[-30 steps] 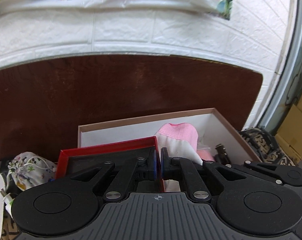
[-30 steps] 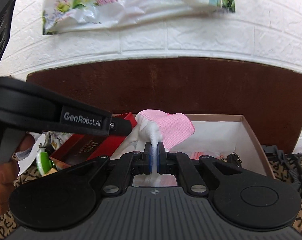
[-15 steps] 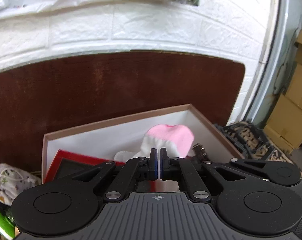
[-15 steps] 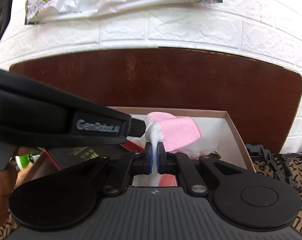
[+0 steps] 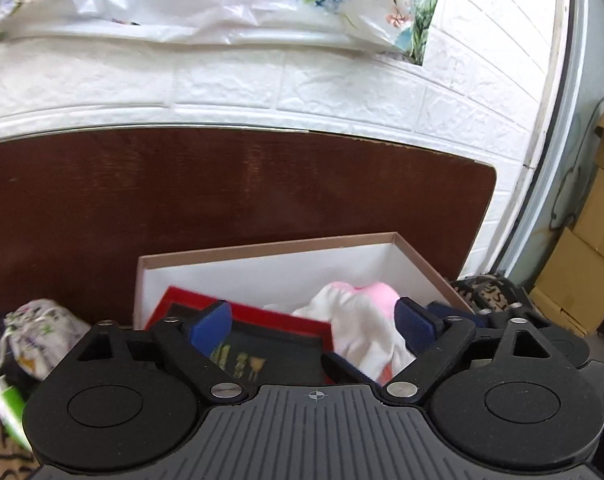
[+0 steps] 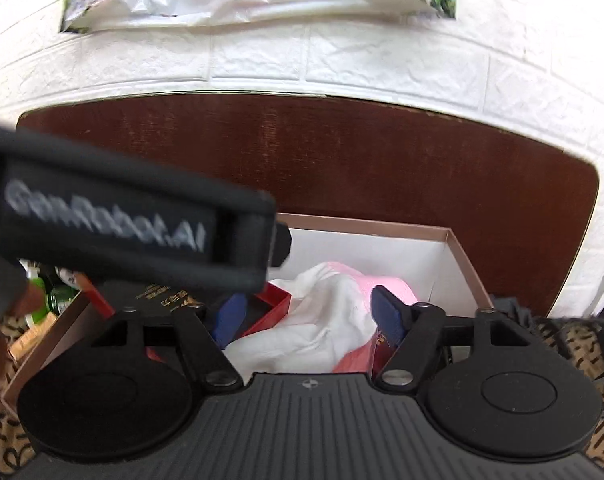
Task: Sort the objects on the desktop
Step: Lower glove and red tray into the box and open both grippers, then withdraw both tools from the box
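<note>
**Both grippers are hanging open over the box**

The left gripper (image 5: pixel 314 320) is hanging with its jaws spread wide, holding nothing. Its blue ribbed pads (image 5: pixel 212 322) are sitting far apart. The right gripper (image 6: pixel 308 314) is open too, with nothing between its blue pads (image 6: pixel 388 312).

The sock (image 5: pixel 362 320) is lying inside the box (image 5: pixel 270 250). It is soft and floppy, mostly white, with a pink knit toe. It is lying crumpled in the right part of the box, and one edge is resting on the red case (image 5: pixel 246 316).

The box is a cardboard one, tan on the rim and white inside, shaped like a shoe box with no lid. The red case is flat and square-cornered, with a dark middle. Small gold marks are showing on the dark part, but they are too small to read.

From the right wrist camera, the side of the left gripper is crossing the left of the view. White letters on it are reading "GenRobot.AI", a bit blurred.

A small cloth bag (image 5: pixel 38 328) with tiny flowers and a drawstring is sitting left of the box. A green bottle (image 5: pixel 8 404) is lying near it. The counter (image 5: pixel 6 452) is wearing a tan cloth with black marks. Behind the box a dark brown wood board (image 5: pixel 222 200) is standing against a white brick wall (image 5: pixel 302 88). A shiny flowery plastic sheet (image 5: pixel 222 0) is hanging up high.
</note>
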`<state>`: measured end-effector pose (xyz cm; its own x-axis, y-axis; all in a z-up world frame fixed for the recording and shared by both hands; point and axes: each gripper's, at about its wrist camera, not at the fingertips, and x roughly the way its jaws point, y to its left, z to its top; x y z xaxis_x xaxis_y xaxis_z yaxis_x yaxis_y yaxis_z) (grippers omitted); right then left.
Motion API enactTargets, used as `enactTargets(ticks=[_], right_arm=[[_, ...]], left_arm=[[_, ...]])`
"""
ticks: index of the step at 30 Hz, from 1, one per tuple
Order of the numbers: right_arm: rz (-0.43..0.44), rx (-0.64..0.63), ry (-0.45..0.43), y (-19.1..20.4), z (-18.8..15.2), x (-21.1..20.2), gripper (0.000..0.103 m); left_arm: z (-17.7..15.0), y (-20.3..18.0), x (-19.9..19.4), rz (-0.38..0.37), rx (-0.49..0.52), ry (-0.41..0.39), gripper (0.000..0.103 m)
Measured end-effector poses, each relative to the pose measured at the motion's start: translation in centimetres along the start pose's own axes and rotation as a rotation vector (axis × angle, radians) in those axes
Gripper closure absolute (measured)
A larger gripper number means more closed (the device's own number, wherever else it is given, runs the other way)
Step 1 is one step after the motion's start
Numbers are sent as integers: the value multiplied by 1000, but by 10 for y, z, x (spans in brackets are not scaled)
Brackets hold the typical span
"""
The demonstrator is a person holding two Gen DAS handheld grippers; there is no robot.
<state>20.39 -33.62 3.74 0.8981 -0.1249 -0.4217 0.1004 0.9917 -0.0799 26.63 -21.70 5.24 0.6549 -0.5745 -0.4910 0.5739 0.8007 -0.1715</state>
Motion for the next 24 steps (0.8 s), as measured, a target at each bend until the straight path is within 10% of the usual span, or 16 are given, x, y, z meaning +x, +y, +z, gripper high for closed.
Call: enactTargets(ticks=[9,17,21,24], right_arm=[[58,-12,-43,21,-6,-38,12],[116,-48,57,39,-12,-34,65],[76,-22,84,34,-11,-24,69],[17,28,95,24,-10,-19,71]], left_arm=[[-11,46,-24,120,-129,23,3],[-17,52,-3,66,-141,131,32],[-21,49,7,7,-151,176,41],[-23,45,6,15,-146,157,28]])
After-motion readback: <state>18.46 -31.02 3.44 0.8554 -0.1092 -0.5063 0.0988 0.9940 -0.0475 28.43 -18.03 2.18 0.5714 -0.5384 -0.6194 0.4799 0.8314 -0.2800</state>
